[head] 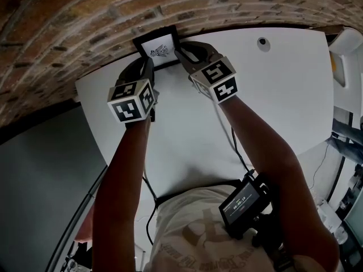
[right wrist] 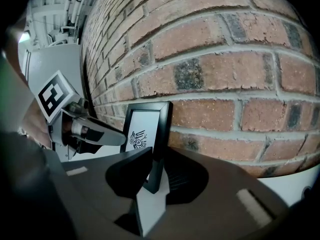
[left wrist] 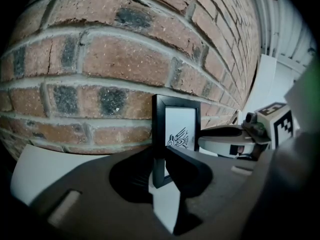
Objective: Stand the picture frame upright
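Brick wall (head: 57,33) behind white table (head: 272,95)

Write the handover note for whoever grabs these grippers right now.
Picture frame: upright on the white table, in front of the brick wall; can't tell if it touches the wall.
Left gripper: shut on the frame's left edge.
Right gripper: shut on its right edge.
Done: frame is standing.
Left: probably ease both grippers open, check that it stays up, then draw back.
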Action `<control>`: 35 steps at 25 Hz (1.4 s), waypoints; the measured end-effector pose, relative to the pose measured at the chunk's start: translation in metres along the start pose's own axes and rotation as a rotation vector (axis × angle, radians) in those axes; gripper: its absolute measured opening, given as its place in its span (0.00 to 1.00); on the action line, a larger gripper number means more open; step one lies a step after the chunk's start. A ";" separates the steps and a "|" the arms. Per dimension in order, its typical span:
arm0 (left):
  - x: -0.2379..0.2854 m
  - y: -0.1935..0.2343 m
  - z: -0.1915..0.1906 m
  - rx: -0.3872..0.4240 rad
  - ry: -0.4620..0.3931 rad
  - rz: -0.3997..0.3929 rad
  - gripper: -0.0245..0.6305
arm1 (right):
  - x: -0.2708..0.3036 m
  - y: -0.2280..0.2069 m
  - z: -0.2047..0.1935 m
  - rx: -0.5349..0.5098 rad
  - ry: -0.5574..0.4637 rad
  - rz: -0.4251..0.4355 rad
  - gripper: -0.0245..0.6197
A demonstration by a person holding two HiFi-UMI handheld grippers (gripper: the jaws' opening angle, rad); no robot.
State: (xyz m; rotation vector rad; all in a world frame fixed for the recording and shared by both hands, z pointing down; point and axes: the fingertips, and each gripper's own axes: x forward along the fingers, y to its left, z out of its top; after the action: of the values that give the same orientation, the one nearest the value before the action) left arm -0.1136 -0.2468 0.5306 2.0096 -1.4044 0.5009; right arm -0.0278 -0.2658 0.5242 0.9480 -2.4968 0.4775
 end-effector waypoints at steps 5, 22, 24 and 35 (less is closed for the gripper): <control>0.001 -0.002 0.001 -0.010 -0.014 -0.033 0.16 | -0.001 -0.001 0.000 -0.002 -0.004 0.005 0.17; -0.010 0.002 -0.002 -0.029 -0.046 -0.083 0.23 | 0.000 0.006 -0.004 -0.009 0.002 0.012 0.19; -0.012 0.003 0.000 -0.027 -0.052 -0.081 0.23 | -0.001 0.006 -0.002 -0.012 -0.001 0.008 0.20; -0.023 -0.005 -0.002 -0.010 -0.053 -0.082 0.23 | -0.014 0.008 -0.002 -0.026 0.008 -0.011 0.19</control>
State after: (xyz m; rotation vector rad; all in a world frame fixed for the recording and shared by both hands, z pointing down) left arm -0.1169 -0.2280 0.5160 2.0771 -1.3463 0.4073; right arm -0.0232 -0.2519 0.5176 0.9482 -2.4835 0.4433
